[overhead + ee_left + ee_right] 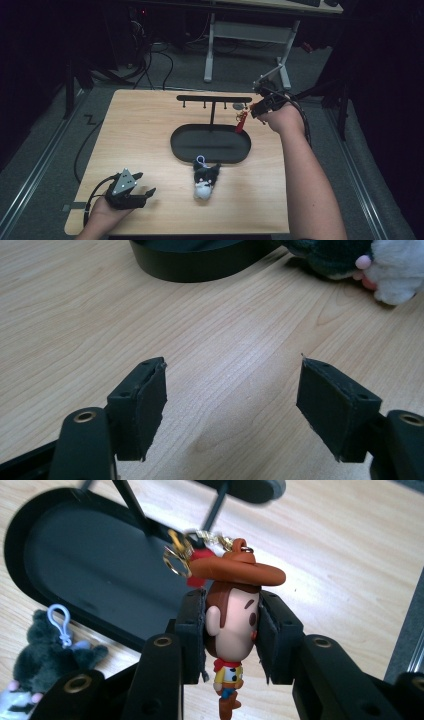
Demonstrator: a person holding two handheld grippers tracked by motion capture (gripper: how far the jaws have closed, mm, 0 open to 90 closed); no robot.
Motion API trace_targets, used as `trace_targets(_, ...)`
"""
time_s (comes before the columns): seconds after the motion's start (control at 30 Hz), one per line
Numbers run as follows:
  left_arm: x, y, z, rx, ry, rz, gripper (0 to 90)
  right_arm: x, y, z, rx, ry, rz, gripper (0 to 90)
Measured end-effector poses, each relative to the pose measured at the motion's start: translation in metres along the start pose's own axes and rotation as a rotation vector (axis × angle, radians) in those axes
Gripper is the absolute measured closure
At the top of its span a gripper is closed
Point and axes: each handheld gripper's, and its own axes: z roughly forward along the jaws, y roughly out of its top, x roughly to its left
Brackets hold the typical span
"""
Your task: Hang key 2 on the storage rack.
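My right gripper [231, 630] is shut on the head of a small cowboy figure keychain [232, 625] with a brown hat and gold rings on top. In the high view that right gripper [256, 107] holds the keychain [242, 121] beside the right end of the black hook stand [214, 99], above the oval tray's right end. A dark and white plush toy [205, 181] with a light blue clip lies on the table just in front of the tray. My left gripper [145, 192] rests open at the table's front left; its jaws [232, 405] hold nothing.
The black oval tray [180, 145] forms the stand's base at mid-table. The wooden table [140, 130] has bare room on its left half. The plush [380, 265] lies off to the left gripper's upper right. Cables and a desk frame are on the floor behind.
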Motion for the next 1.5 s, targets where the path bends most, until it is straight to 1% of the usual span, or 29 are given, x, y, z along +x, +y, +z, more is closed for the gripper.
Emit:
trace_targets(0.33, -0.002, 0.001, 0.002, 0.001, -0.003, 0.005, 28.5, -0.007, -0.020, 0.030, 0.022, 0.036, 0.025, 66.8)
trace_targets(0.43, -0.003, 0.001, 0.003, 0.003, -0.003, 0.011, 28.5, -0.007, -0.023, 0.039, 0.031, 0.041, 0.028, 66.7)
trace_targets(0.57, -0.003, 0.001, 0.003, 0.003, -0.003, 0.012, 28.6, -0.007, -0.024, 0.051, 0.022, 0.066, 0.036, 66.6)
trace_targets(0.63, -0.003, 0.001, 0.004, 0.001, -0.003, 0.013, 28.6, -0.005, -0.024, 0.055, 0.032, 0.064, 0.033, 66.4)
trace_targets(0.67, -0.003, 0.002, 0.004, 0.003, -0.004, 0.015, 28.6, -0.005, -0.024, 0.057, 0.028, 0.067, 0.032, 66.0)
trace_targets(0.7, -0.004, 0.002, 0.004, 0.001, -0.005, 0.014, 28.6, -0.005, -0.024, 0.059, 0.025, 0.076, 0.043, 57.7)
trace_targets(0.73, -0.004, 0.002, 0.004, 0.001, -0.006, 0.015, 28.6, -0.005, -0.024, 0.059, 0.025, 0.076, 0.043, 57.7)
trace_targets(0.77, -0.004, 0.002, 0.004, 0.004, -0.007, 0.018, 28.6, -0.004, -0.023, 0.060, 0.032, 0.082, 0.053, 52.8)
trace_targets(0.8, -0.004, 0.002, 0.004, 0.004, -0.007, 0.018, 28.6, -0.004, -0.023, 0.061, 0.039, 0.084, 0.056, 50.2)
trace_targets(0.87, -0.004, 0.002, 0.004, 0.000, -0.006, 0.017, 28.6, -0.003, -0.024, 0.060, 0.035, 0.079, 0.057, 47.0)
trace_targets(1.07, -0.005, 0.003, 0.003, -0.003, -0.010, 0.024, 28.6, -0.003, -0.032, 0.054, 0.015, 0.078, 0.076, 45.4)
trace_targets(1.2, -0.006, 0.004, 0.005, -0.005, -0.012, 0.026, 28.5, 0.002, -0.045, 0.051, 0.000, 0.071, 0.073, 44.1)
trace_targets(1.33, -0.008, 0.007, 0.006, -0.002, -0.019, 0.027, 28.9, 0.009, -0.069, 0.053, -0.029, 0.060, 0.064, 43.2)
trace_targets(1.4, -0.009, 0.008, 0.007, -0.004, -0.021, 0.023, 29.3, 0.013, -0.082, 0.054, -0.053, 0.049, 0.057, 42.9)
trace_targets(1.43, -0.009, 0.009, 0.006, -0.003, -0.022, 0.022, 29.4, 0.016, -0.089, 0.054, -0.078, 0.048, 0.057, 42.9)
trace_targets(1.5, -0.011, 0.010, 0.006, -0.005, -0.023, 0.020, 29.8, 0.018, -0.104, 0.054, -0.107, 0.055, 0.058, 42.9)
